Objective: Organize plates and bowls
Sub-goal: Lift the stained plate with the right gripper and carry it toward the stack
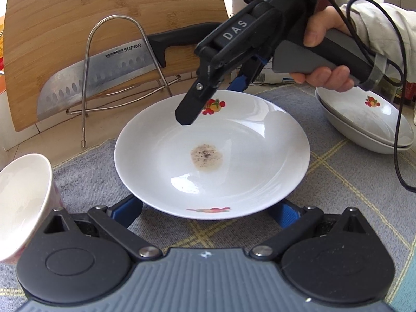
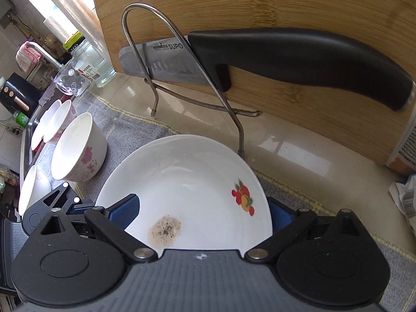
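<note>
A white plate [image 1: 234, 156] with fruit prints and a brown stain lies on a grey checked cloth [image 1: 351, 182]. My left gripper [image 1: 206, 209] is open at the plate's near rim, and its blue fingers [image 1: 127, 208] reach under that rim on both sides. My right gripper [image 2: 201, 208], held in a hand, is open and straddles the far rim. One of its fingers [image 2: 124, 210] hangs over the plate's [image 2: 187, 176] inside and the other sits behind the rim. Neither pad presses on the plate.
A stack of similar plates [image 1: 364, 124] sits at the right. Pink-flowered bowls [image 2: 78, 148] stand to the left, one close to my left gripper [image 1: 23, 200]. Behind the plate a wire rack [image 1: 114, 59] holds a knife [image 2: 286, 59] against a bamboo board [image 2: 286, 5].
</note>
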